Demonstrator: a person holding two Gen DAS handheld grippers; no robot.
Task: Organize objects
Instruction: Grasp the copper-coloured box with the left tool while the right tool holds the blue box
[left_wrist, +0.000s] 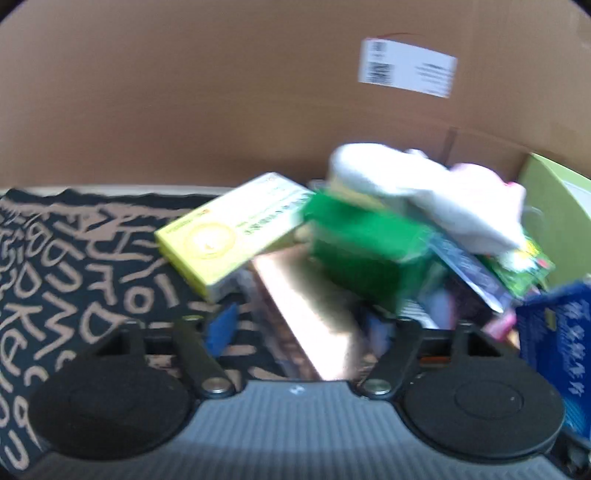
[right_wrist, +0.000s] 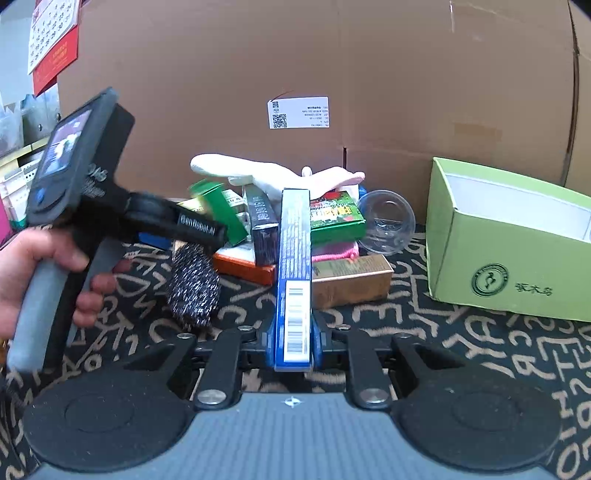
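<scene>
The right gripper (right_wrist: 293, 345) was clamped on a slim blue box (right_wrist: 294, 266), upright on its long edge and reaching toward 12 o'clock into the pile of boxes (right_wrist: 266, 221) at the foot of the cardboard wall (right_wrist: 332, 66). At 9 o'clock in that view a hand (right_wrist: 40, 266) held the left gripper (right_wrist: 225, 227), its tips at a green box (right_wrist: 218, 206), though blur made it impossible to tell whether they pressed it. The open green carton (right_wrist: 509, 251) sat at 3 o'clock on the lettered black cloth (right_wrist: 461, 350), w/ a clear plastic cup (right_wrist: 386, 221) on its side btwn carton and pile.
</scene>
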